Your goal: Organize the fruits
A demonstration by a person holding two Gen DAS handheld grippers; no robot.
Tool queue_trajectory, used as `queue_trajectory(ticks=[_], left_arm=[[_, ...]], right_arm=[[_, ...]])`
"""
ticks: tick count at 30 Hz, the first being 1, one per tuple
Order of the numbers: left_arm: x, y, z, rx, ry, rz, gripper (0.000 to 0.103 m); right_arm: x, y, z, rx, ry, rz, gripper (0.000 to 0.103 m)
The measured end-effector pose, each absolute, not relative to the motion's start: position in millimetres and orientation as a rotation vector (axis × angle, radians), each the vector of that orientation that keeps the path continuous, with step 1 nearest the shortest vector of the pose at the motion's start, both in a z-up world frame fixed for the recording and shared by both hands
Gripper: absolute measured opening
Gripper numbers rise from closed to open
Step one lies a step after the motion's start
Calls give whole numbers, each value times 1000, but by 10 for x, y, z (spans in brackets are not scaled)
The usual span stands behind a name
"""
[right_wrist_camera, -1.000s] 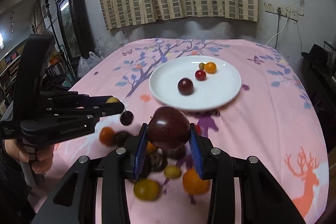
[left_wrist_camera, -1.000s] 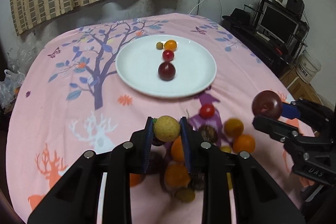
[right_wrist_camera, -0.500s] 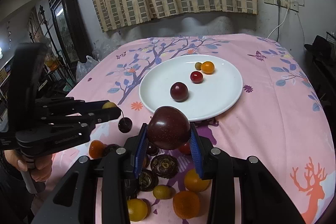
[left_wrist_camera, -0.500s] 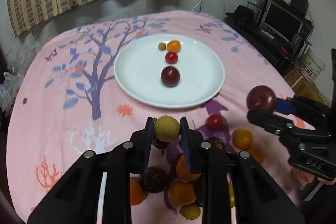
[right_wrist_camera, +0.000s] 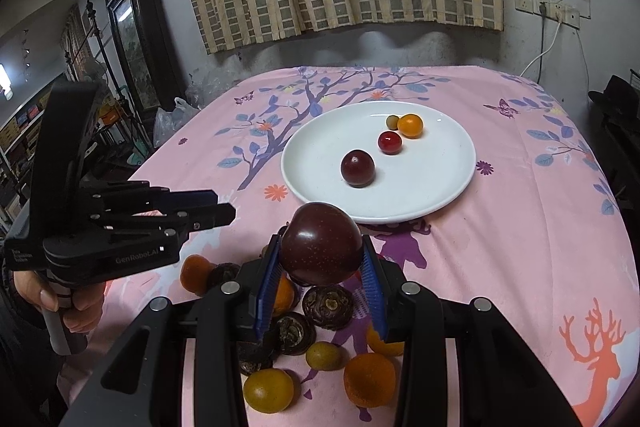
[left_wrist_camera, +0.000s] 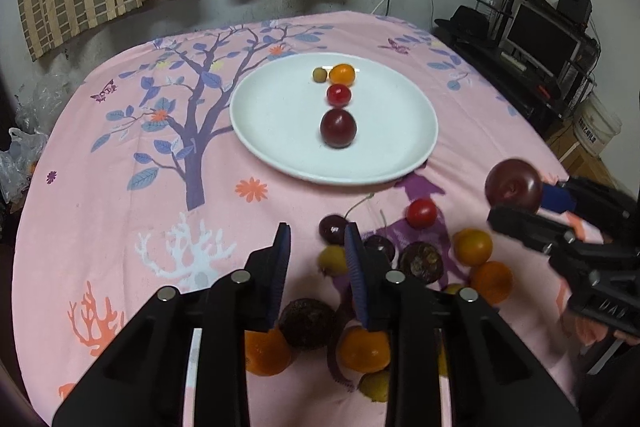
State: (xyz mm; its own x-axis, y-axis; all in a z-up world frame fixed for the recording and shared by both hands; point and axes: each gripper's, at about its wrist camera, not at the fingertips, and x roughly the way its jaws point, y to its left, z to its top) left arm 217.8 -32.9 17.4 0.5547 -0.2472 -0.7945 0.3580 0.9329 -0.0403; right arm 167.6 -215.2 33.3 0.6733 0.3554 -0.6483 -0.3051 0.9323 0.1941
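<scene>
A white plate [left_wrist_camera: 280, 131] on the pink cloth holds a dark plum [left_wrist_camera: 338, 128], a red cherry tomato [left_wrist_camera: 339, 95], an orange fruit [left_wrist_camera: 342, 74] and a small olive-green fruit [left_wrist_camera: 319, 74]. My left gripper [left_wrist_camera: 317, 239] is open and empty, above the cloth left of the fruit pile [left_wrist_camera: 420, 259]. A yellow-green fruit [left_wrist_camera: 333, 260] lies on the cloth beside its right finger. My right gripper [right_wrist_camera: 320, 251] is shut on a large dark plum [right_wrist_camera: 321, 243], held above the pile [right_wrist_camera: 320, 307], short of the plate [right_wrist_camera: 440, 187].
The loose pile holds oranges, dark wrinkled fruits, a red tomato [left_wrist_camera: 421, 213] and a cherry [left_wrist_camera: 333, 228]. Curtains and a wall stand behind the table. A TV stand [left_wrist_camera: 540, 43] is at the right, a dark cabinet [right_wrist_camera: 136, 27] at the left.
My left gripper has opened and no longer holds the yellow-green fruit. It has moved left. My right gripper keeps its plum and has edged toward the plate.
</scene>
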Motion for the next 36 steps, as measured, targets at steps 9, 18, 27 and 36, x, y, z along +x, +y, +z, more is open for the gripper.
queue_trajectory(ticks=[9,18,27,36], left_arm=[[1848,4,-231,198,1009,-321,28],[1833,43,-505,247,985,-303,51],[2004,27,-95,198,912,-321,41],[2943,-517,133,79,888,-298,41]], right_arm=[[1591,-2152,316,67,751,381,39],[1485,-2069,321,55,752,390,39],[1603,-2112,409,36,738,353,39],[2460,-2066,209,-10,839,267,39]])
